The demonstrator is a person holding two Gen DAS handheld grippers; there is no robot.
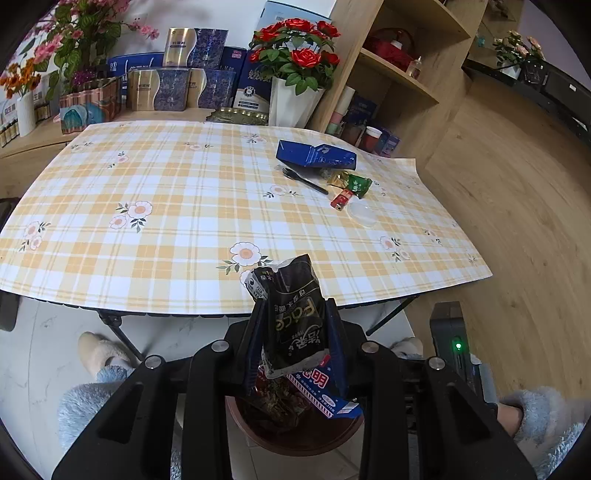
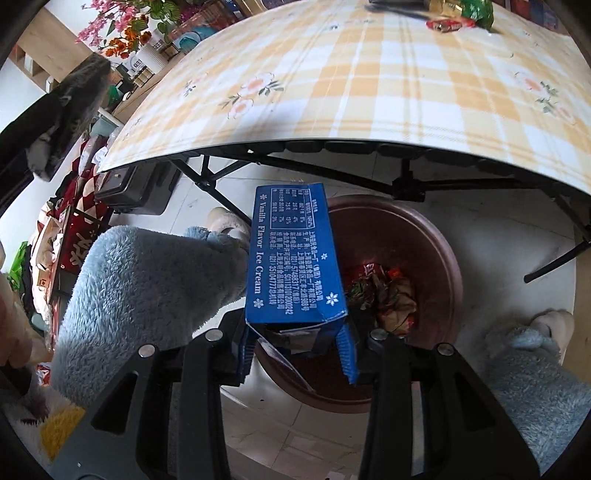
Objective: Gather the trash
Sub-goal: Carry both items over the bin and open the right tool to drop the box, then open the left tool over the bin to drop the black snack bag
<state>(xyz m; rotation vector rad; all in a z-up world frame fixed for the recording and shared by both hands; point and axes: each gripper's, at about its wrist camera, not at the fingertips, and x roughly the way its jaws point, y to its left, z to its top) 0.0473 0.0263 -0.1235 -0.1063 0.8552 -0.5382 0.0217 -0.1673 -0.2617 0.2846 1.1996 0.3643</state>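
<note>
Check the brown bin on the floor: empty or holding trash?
Holding trash. In the right wrist view, crumpled red and brown wrappers lie at the bottom of the brown bin; most of its inside remains unfilled.

Bright, even daylight, soft shadows, sharp focus, fisheye bending and dark corners

Insp. A: Right wrist view, pls report.

Insp. B: Right gripper (image 2: 297, 345) has a blue ice cream carton (image 2: 291, 254) between its blue-padded fingers (image 2: 347, 350), carton standing up w/ printed side to the camera, open bottom end at the pads. Pads seem to press its sides.

Insp. A: Below it?

Insp. B: Brown round bin (image 2: 436, 236) on pale tile floor, crumpled wrappers (image 2: 384, 291) inside. Carton partly over the bin's left rim.

Insp. A: Surroundings?

Insp. B: Folding table w/ yellow check floral cloth (image 2: 369, 81) above; red and green wrappers (image 2: 461, 16) at its far edge. Person's fluffy blue-grey trouser legs (image 2: 147, 288) left & right, slippers on.
</note>
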